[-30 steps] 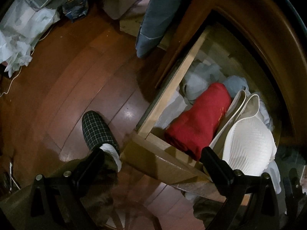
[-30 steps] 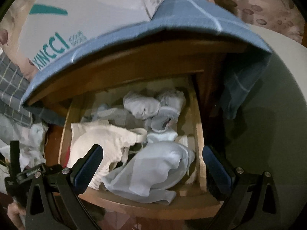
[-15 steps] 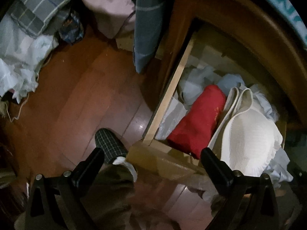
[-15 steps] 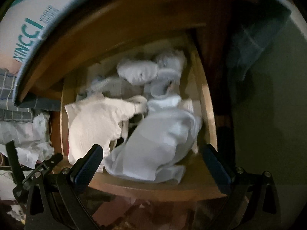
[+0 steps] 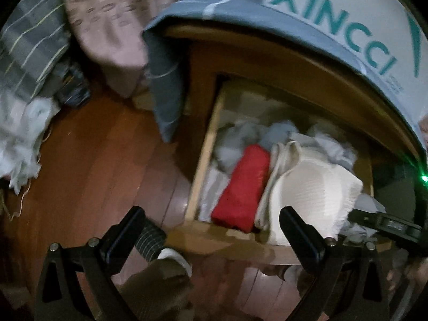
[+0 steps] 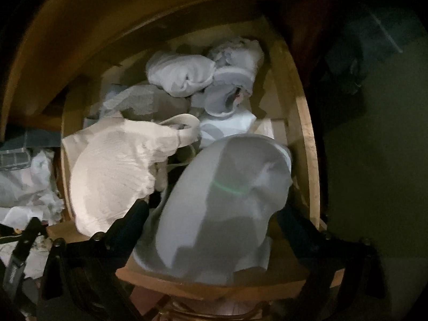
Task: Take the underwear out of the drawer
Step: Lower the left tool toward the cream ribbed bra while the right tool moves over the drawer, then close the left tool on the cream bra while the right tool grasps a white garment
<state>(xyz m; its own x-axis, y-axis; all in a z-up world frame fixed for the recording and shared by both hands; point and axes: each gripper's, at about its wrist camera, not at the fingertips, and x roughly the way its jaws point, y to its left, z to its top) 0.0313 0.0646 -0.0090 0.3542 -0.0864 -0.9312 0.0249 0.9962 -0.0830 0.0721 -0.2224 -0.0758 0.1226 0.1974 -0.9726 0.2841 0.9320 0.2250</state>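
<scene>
Open drawer [image 6: 307,133] packed with underwear.
Pale garment [image 6: 222,206] lying front-to-back between spread right gripper [image 6: 211,222] fingers; left gripper [image 5: 211,230] spread, empty.

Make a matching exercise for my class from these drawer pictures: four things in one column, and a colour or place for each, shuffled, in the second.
Things
1. folded cloth
2. bra
3. blue-grey garment
4. box

Colours or places
A. between the open fingers of the right gripper
B. red
C. on top of the cabinet, teal letters
D. cream white, at the front of the drawer

Pairs: 1-B, 2-D, 3-A, 4-C
</scene>
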